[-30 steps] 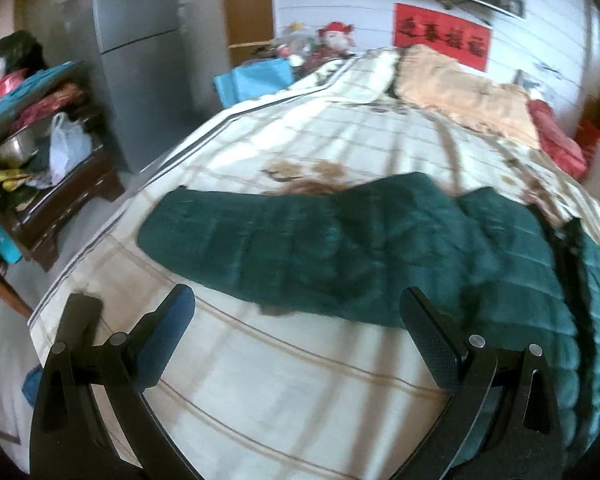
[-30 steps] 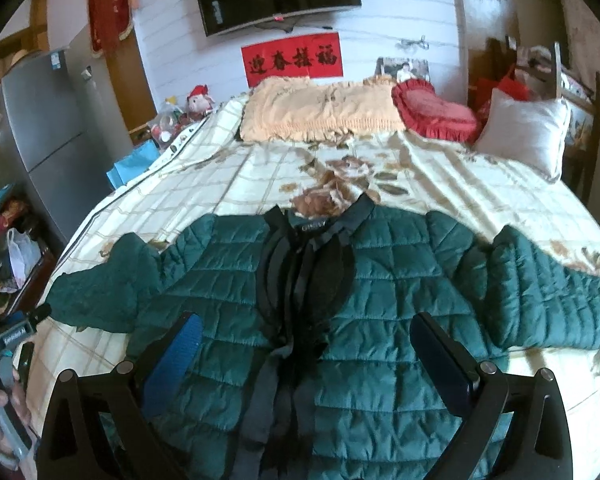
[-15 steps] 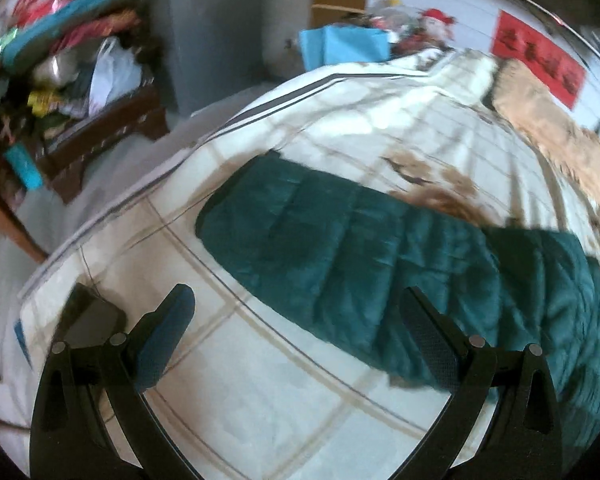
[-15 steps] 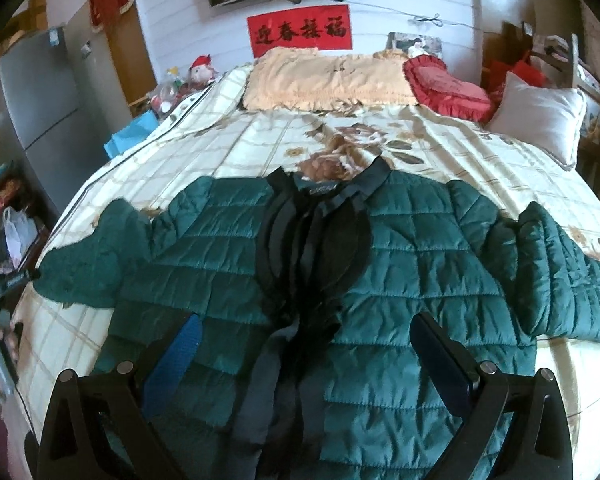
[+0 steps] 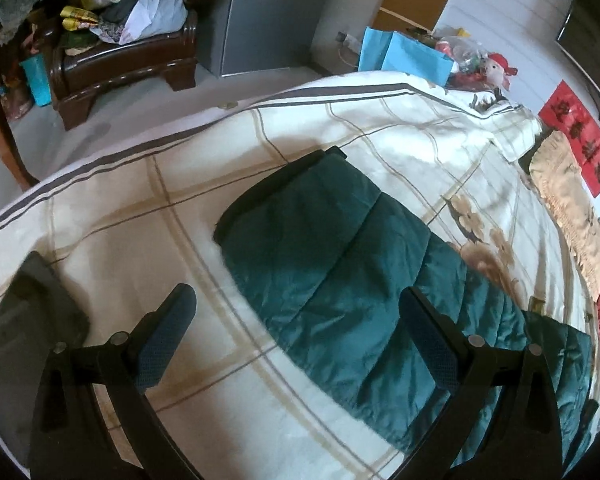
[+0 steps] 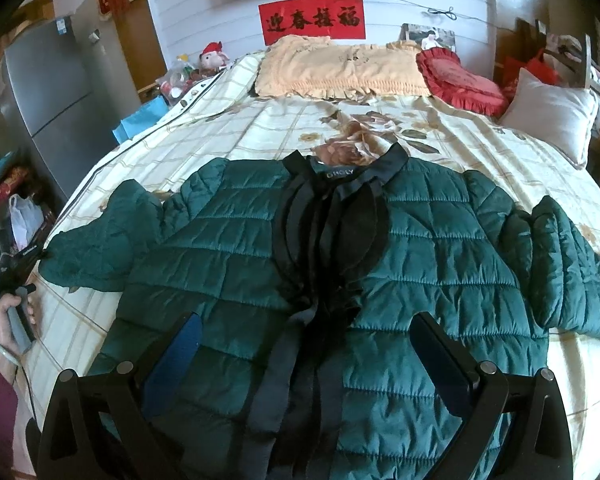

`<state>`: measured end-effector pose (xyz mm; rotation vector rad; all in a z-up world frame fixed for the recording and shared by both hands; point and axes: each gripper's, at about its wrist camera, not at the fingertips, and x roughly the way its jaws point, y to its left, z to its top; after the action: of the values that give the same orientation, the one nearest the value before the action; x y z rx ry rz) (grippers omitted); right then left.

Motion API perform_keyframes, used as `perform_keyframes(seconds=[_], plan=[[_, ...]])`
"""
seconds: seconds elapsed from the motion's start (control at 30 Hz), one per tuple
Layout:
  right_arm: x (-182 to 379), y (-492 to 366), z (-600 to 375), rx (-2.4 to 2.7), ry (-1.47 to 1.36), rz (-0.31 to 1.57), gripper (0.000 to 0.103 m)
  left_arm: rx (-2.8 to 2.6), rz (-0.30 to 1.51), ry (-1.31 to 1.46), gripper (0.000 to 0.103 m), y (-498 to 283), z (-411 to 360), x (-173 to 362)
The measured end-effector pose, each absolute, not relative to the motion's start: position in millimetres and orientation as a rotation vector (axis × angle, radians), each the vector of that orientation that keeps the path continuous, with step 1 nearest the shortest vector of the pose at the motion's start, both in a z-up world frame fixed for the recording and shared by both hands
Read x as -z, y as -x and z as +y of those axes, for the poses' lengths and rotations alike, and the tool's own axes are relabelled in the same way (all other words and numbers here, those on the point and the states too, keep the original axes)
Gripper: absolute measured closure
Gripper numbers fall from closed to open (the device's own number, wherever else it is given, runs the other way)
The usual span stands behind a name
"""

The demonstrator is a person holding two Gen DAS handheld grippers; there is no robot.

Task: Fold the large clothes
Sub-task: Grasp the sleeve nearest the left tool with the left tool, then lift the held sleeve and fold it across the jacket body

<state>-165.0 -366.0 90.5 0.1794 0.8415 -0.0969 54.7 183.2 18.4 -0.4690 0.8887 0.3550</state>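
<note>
A dark green quilted jacket (image 6: 440,272) with a black collar and front placket (image 6: 324,248) lies face up on the bed, both sleeves spread sideways. Its left sleeve (image 5: 332,268) fills the left wrist view, the cuff pointing toward the bed's edge. My left gripper (image 5: 296,316) hangs open just above that sleeve near the cuff, holding nothing. In the right wrist view, my right gripper (image 6: 306,344) is open over the jacket's lower front, empty. The left gripper's handle and the hand (image 6: 12,312) holding it show at the far left of the right wrist view.
The bed carries a cream checked floral cover (image 6: 260,136), with an orange pillow (image 6: 340,68), a red cushion (image 6: 464,80) and a grey pillow (image 6: 548,112) at the head. A grey fridge (image 6: 48,96) and a cluttered dark wooden bench (image 5: 128,60) stand left of the bed.
My left gripper has swung left and dropped closer to the sleeve's cuff, which looms larger. The right gripper has moved slightly forward over the jacket. Both stay open.
</note>
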Motion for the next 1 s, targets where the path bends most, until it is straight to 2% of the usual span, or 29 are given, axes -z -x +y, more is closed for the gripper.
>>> perform_keyframes(seconds=[0.2,0.27,0.33,0.37,0.4,0.43,0.77,1.0], plan=[[-86.7,167.3,-369.4,0.106,-0.213,0.854,0.000,-0.356,0.883,0.451,0.026,-64.8,184.4,-13.9],[-86.6,167.5,-368.5,0.109,-0.209,0.857,0.000,-0.350,0.882,0.454,0.041,-66.9,185.8,-13.6],[-86.6,167.6,-368.4,0.107,-0.208,0.857,0.000,-0.349,0.876,0.458,0.067,-67.1,187.7,-13.5],[-87.2,167.7,-367.8,0.106,-0.207,0.856,0.000,-0.346,0.876,0.465,0.071,-66.7,189.2,-13.8],[-87.1,168.0,-368.0,0.108,-0.209,0.854,0.000,-0.336,0.871,0.479,0.081,-65.6,190.5,-14.6],[-87.4,168.6,-368.0,0.108,-0.212,0.853,0.000,-0.313,0.866,0.500,0.086,-63.6,192.2,-16.2],[-89.9,179.6,-368.4,0.102,-0.209,0.848,0.000,-0.222,0.748,0.461,0.089,-28.2,163.2,-73.8],[-87.0,193.5,-380.8,0.125,-0.230,0.849,0.000,-0.090,0.710,0.379,0.089,-5.7,108.3,-113.3]])
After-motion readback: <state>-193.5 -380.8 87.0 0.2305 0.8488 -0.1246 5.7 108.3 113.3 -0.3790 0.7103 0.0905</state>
